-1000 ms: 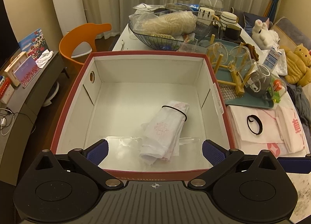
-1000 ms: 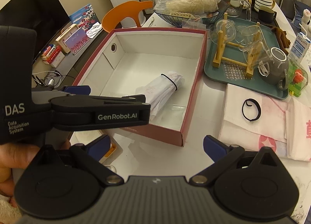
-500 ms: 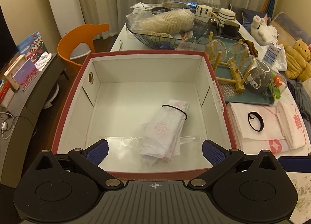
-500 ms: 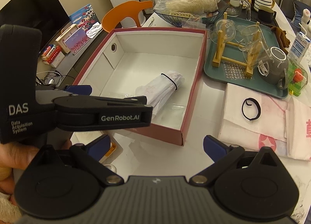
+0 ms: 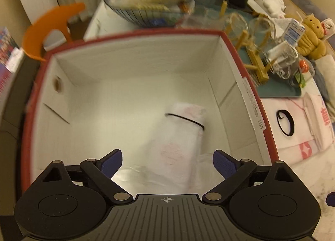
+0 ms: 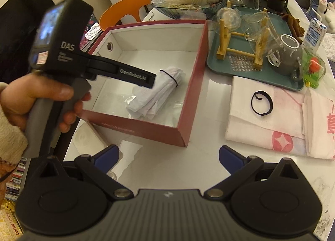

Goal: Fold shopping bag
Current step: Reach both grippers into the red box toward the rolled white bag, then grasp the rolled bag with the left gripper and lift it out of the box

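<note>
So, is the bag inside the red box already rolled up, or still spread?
Rolled up. The bag lies as a tight bundle in the box, with a black band around one end.

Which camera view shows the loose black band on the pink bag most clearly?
The right wrist view: the band lies whole and sharp on the flat pink bag. The left wrist view shows the same band near the edge, smaller and slightly blurred.
</note>
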Demonstrator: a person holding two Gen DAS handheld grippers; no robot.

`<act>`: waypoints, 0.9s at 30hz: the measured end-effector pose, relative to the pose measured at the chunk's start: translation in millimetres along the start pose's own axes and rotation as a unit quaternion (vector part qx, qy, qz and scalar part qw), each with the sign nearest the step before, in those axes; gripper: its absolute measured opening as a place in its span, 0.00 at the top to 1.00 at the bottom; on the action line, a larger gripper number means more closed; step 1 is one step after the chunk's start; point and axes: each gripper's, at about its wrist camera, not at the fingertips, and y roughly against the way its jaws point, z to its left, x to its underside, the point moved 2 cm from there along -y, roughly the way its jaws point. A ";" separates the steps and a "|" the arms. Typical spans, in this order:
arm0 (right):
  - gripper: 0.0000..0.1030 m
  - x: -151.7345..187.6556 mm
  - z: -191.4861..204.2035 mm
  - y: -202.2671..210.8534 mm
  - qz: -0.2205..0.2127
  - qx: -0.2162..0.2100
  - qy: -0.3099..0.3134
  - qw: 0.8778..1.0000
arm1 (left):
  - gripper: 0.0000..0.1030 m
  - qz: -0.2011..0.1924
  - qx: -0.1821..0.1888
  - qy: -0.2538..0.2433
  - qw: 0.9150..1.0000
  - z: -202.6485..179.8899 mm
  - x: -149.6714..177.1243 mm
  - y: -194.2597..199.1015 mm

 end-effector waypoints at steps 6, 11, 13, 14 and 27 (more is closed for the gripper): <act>0.00 3.8 -18.6 -4.1 0.010 0.007 -0.023 1.000 | 0.72 0.059 0.032 0.012 0.998 -1.4 6.7 -40.3; 0.00 7.1 -28.0 -4.0 0.012 0.008 -0.036 0.999 | 0.97 -0.002 0.045 0.043 0.998 7.6 3.4 -7.6; 0.00 8.0 -31.2 -1.4 0.009 0.008 -0.040 0.999 | 0.97 -0.029 0.063 0.031 0.997 4.3 14.1 22.7; 0.00 8.7 -33.0 0.4 0.006 0.008 -0.043 0.999 | 0.97 -0.040 0.074 0.022 0.996 1.6 21.5 39.5; 0.00 44.1 -100.6 49.7 -0.059 0.081 -0.143 0.985 | 0.97 -0.058 0.179 -0.151 0.971 -50.2 159.2 200.8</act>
